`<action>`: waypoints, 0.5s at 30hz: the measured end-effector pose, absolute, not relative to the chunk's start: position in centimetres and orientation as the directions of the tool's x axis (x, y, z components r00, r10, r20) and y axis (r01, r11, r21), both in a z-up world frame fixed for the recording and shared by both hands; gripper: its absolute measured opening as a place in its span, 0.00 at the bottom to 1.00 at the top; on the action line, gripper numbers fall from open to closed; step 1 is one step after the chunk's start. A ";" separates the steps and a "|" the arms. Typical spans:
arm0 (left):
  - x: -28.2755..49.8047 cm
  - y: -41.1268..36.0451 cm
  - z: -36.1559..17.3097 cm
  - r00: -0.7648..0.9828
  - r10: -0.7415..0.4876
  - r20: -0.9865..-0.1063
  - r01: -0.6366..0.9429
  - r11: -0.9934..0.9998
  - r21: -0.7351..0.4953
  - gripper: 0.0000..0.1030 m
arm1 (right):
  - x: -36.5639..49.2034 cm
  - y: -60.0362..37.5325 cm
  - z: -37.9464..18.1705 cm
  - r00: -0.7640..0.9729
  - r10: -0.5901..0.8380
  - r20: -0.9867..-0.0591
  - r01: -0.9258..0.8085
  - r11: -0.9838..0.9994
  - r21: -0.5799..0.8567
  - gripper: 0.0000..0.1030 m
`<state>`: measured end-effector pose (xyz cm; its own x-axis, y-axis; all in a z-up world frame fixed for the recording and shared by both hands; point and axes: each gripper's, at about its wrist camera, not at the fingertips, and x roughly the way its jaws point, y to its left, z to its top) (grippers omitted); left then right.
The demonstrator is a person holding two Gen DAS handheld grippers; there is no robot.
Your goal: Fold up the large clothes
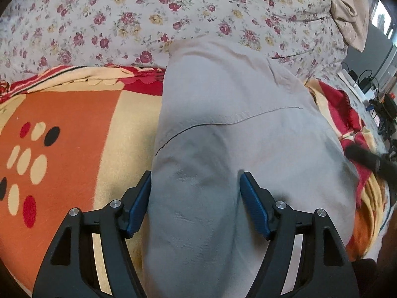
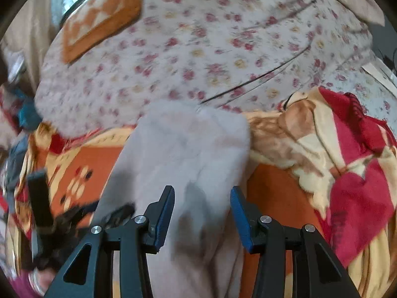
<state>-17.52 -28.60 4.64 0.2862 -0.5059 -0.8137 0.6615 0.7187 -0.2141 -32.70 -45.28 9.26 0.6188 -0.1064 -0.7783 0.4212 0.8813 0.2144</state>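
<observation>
A pale grey garment [image 1: 235,124], folded into a long strip with a stitched seam across it, lies on a patterned blanket [image 1: 62,124]. My left gripper [image 1: 196,181] hangs just over its near part, open. The left pad sits at the garment's left edge and the right pad over its middle, and neither pinches the cloth. In the blurred right wrist view the same garment [image 2: 188,144] runs away from my right gripper [image 2: 202,193]. Its blue pads stand apart above the cloth and nothing is pinched between them. A dark blurred shape at the left looks like the other gripper [image 2: 39,198].
The orange, cream and red blanket [image 2: 335,173] is bunched up at the right. A floral sheet [image 1: 148,12] covers the bed behind it. A beige cloth [image 1: 347,12] lies at the far right corner. Cables and chargers [image 1: 372,92] crowd a surface beside the bed.
</observation>
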 end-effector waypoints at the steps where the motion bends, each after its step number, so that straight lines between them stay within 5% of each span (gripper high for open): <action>1: -17.6 -28.6 4.6 0.291 -0.502 -0.814 0.662 0.720 -0.208 0.70 | -32.7 -45.0 8.6 0.603 -0.108 -0.791 0.417 0.888 0.196 0.43; 4: -17.6 -28.7 4.6 0.290 -0.498 -0.817 0.665 0.719 -0.202 0.72 | -32.8 -45.0 4.5 0.493 -0.157 -0.856 0.451 0.887 0.098 0.43; 10: -17.9 -27.9 5.2 0.243 -0.504 -0.829 0.685 0.694 -0.221 0.72 | -34.9 -46.4 4.6 0.556 -0.084 -0.827 0.471 0.852 0.230 0.43; 12: -17.0 -27.0 5.5 0.174 -0.543 -0.822 0.669 0.677 -0.306 0.72 | -36.0 -47.5 5.3 0.619 -0.066 -0.783 0.481 0.820 0.311 0.50; 15: -15.3 -25.8 5.8 0.076 -0.611 -0.788 0.626 0.644 -0.439 0.73 | -36.4 -49.1 5.8 0.674 -0.083 -0.734 0.515 0.766 0.386 0.78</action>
